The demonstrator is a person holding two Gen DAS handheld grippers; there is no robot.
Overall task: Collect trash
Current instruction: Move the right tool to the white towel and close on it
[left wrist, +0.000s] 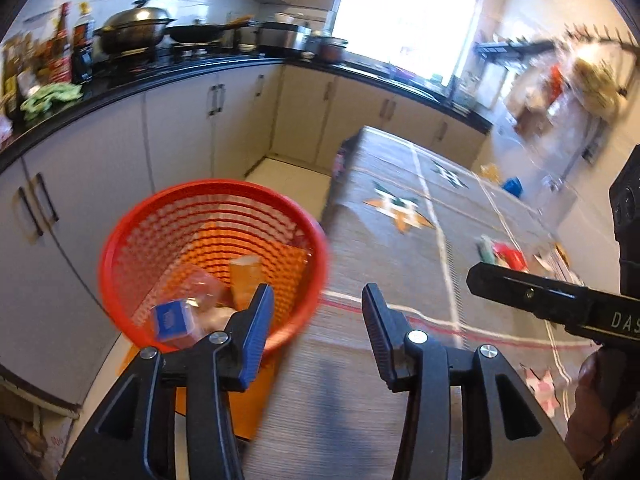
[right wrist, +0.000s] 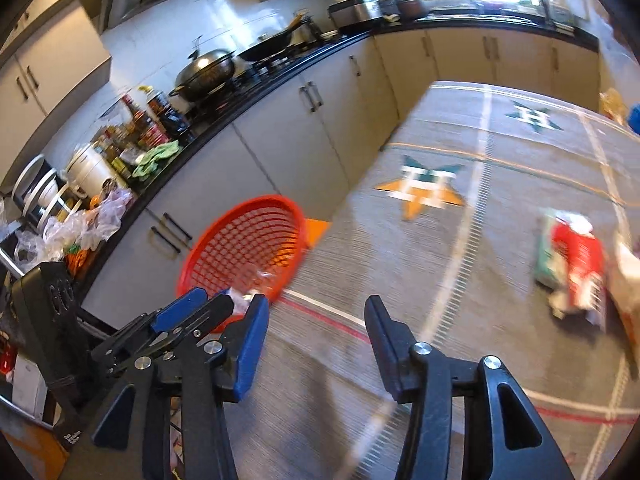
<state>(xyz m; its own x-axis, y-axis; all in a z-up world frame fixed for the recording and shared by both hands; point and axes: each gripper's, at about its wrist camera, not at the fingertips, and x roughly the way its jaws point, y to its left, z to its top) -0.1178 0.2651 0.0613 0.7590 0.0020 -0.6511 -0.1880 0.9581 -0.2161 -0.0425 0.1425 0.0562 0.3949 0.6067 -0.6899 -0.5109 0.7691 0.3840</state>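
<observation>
Left tool [left wrist: 318, 334]: spread, nothing between the pads.
Right tool [right wrist: 316, 338]: spread, empty.
Basket [left wrist: 120, 240]: red, beside the counter [left wrist: 360, 240]; blue box [left wrist: 173, 319] and wrappers inside.
Trash [right wrist: 572, 264]: red-green packets on the counter, right of both tools.
Around: cabinets [left wrist: 180, 128], wok [left wrist: 132, 28], bottles [left wrist: 82, 48].

Blurred: red basket [left wrist: 212, 264] rim smeared; contents inside indistinct, clear wrapper and blue box [left wrist: 173, 317] only roughly legible. Red-and-green packet [right wrist: 572, 264] at 3 o'clock on patterned cloth [right wrist: 460, 260], print unreadable. Cut off by frame edge: right gripper [left wrist: 560, 304] at 4 o'clock, lettering truncated. Bottle labels on counter [left wrist: 160, 72] too small to read.
</observation>
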